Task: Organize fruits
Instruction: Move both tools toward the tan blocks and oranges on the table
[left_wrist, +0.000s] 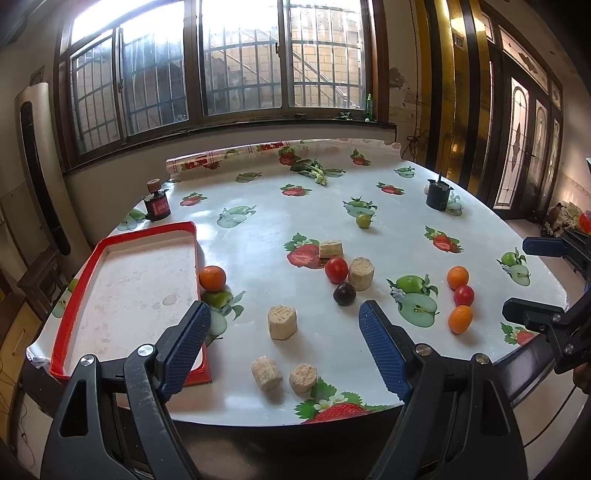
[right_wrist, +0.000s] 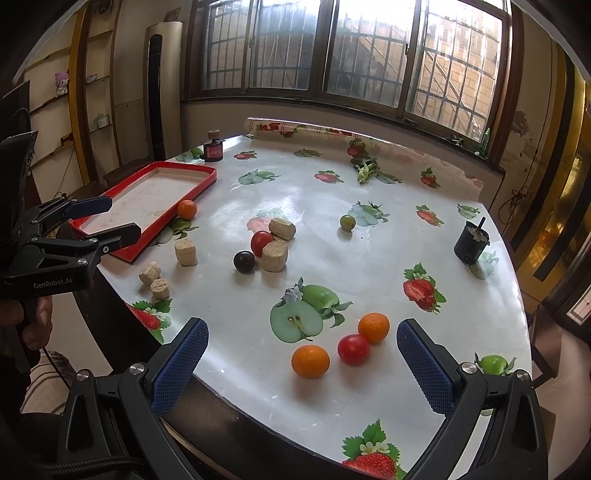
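Both hand-held grippers wide open, empty. Right hand-held gripper: straddle lower-centre orange, probably clear of tomato.

Bare tabletop behind scattered cork blocks

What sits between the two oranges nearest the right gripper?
A red tomato lies between the nearer orange and the farther orange, just ahead of the open right gripper. The right wrist view shows it best.
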